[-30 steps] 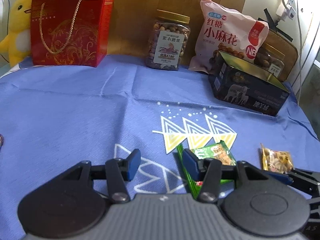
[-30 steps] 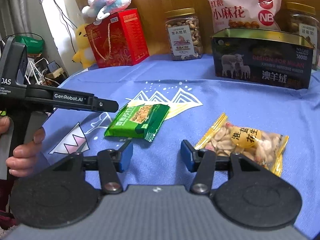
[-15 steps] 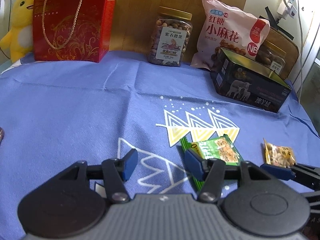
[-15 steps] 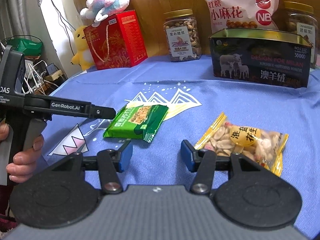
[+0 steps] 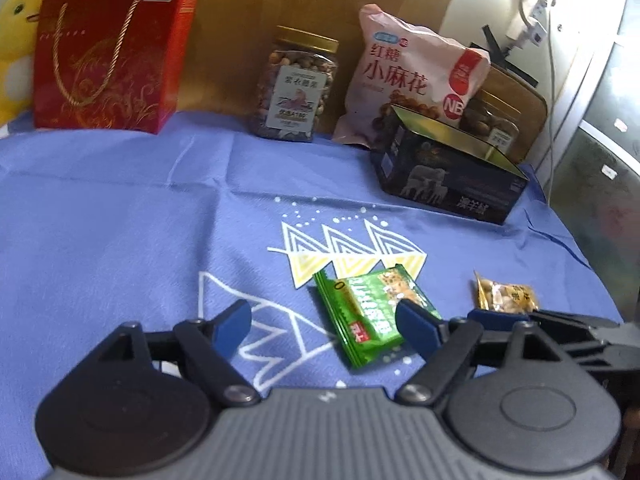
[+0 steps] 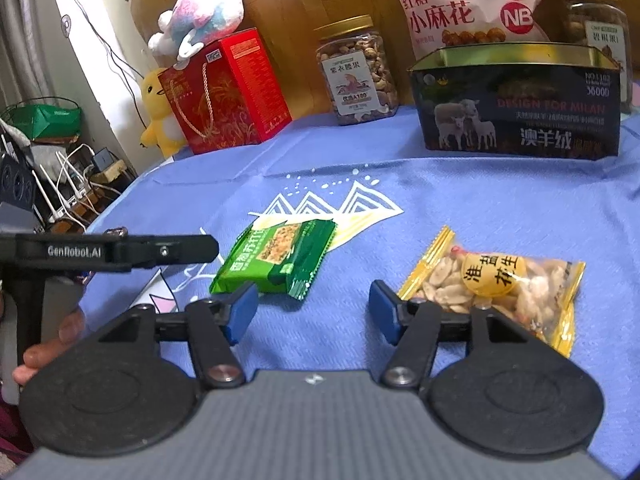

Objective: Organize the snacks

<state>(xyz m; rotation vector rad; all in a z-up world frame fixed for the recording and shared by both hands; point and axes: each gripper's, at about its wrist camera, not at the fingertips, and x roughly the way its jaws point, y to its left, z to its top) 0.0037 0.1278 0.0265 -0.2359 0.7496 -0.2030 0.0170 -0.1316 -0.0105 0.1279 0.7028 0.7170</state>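
A green snack packet (image 5: 366, 312) lies flat on the blue cloth; it also shows in the right wrist view (image 6: 276, 256). A yellow-edged peanut packet (image 6: 492, 284) lies to its right, small in the left wrist view (image 5: 505, 295). An open dark tin box (image 6: 516, 108) stands at the back right, also in the left wrist view (image 5: 448, 172). My left gripper (image 5: 324, 326) is open and empty, its right finger over the green packet's near edge. My right gripper (image 6: 312, 308) is open and empty, just short of both packets.
Along the back stand a red gift bag (image 5: 108, 56), a nut jar (image 5: 296, 84), a pink snack bag (image 5: 412, 76) and a second jar (image 6: 596, 36). Plush toys (image 6: 200, 12) sit by the red bag. The table edge drops off at the left (image 6: 120, 208).
My left gripper has opened wider and shifted left, so the green packet now sits between its fingers. My right gripper has moved slightly closer to the packets.
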